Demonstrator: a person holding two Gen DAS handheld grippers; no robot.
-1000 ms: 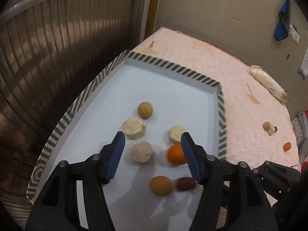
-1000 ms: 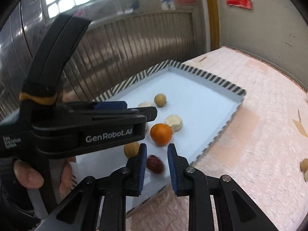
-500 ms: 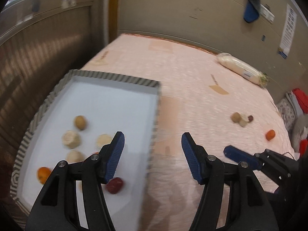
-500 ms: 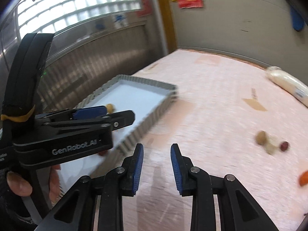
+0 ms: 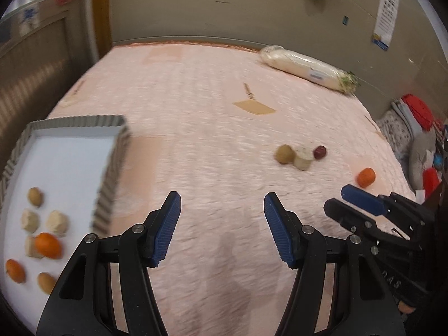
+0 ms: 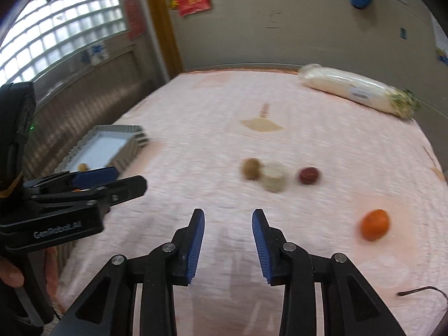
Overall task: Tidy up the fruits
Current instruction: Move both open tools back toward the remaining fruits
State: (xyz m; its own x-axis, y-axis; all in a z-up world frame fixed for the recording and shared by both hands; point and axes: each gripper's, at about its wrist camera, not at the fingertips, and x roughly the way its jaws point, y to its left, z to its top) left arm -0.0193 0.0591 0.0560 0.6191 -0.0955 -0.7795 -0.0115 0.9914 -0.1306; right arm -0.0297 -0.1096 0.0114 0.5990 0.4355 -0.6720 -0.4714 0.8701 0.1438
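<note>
The fingers [image 6: 196, 240] of the right gripper [image 6: 227, 242] stand a modest way apart with nothing between them; they have just been opening, and only pink bedspread [image 6: 224, 128] shows in the gap. The fingers [image 5: 168, 226] of the left gripper [image 5: 222, 228] stand wider, about half spread, also with nothing in them, over the same bedspread.

Taking the striped tray [image 5: 110, 193] as the landmark: both grippers hang outside it, to its right, the left one nearer its right wall. Inside the tray, on its white floor, lie two oranges [image 5: 47, 245], two brownish round fruits [image 5: 35, 196] and a few pale beige pieces [image 5: 57, 221], clustered toward the near left end.

Well to the right of the tray, on the bedspread, a brown round fruit [image 6: 250, 168], a pale beige piece [image 6: 274, 177] and a dark red fruit [image 6: 308, 175] lie in a short row, the first two touching or nearly so. A lone orange [image 6: 374, 224] lies farther right and nearer the camera. Beyond them, far from the tray by the back wall, lies a wrapped white radish [image 6: 355, 91]. Motion blur softens the fruit
</note>
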